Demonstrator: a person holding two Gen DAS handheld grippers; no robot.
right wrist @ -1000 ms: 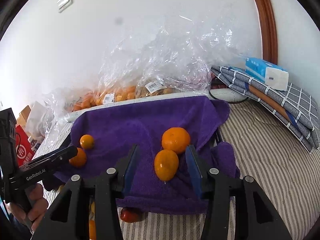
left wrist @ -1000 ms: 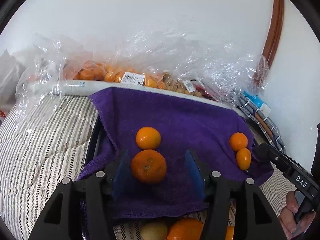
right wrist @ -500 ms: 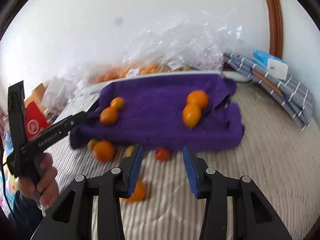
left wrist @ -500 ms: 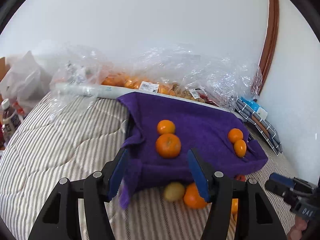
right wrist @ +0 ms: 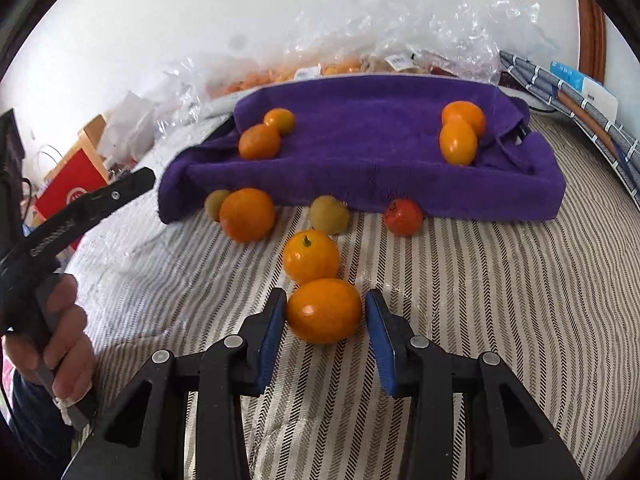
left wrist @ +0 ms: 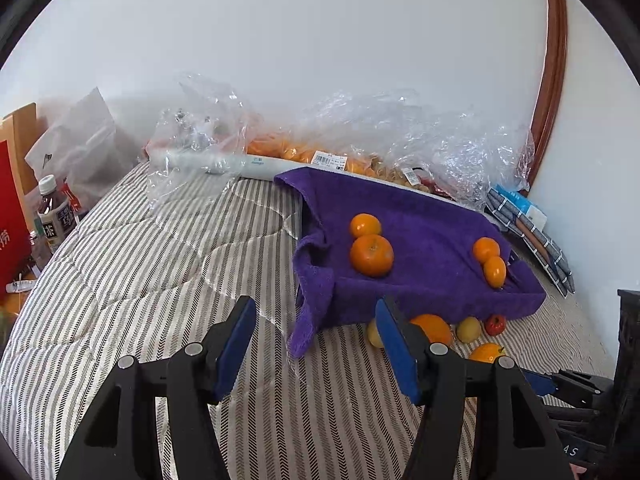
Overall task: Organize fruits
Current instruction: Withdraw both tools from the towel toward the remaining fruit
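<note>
I see right gripper [right wrist: 325, 322] spread, orange [right wrist: 324, 310] between pads, untouched. Left gripper [left wrist: 314, 338] spread, empty, over striped bedding [left wrist: 160, 280].

Four oranges lie on the purple towel [right wrist: 360, 148] in two touching pairs, one pair at its left [right wrist: 260, 141], one at its right [right wrist: 458, 141]. On the striped bed before the towel lie a large orange [right wrist: 247, 214], two yellow-green fruits [right wrist: 329, 214], a small red fruit [right wrist: 403, 217], a stemmed orange [right wrist: 311, 256] and the nearest orange [right wrist: 323, 309]
</note>
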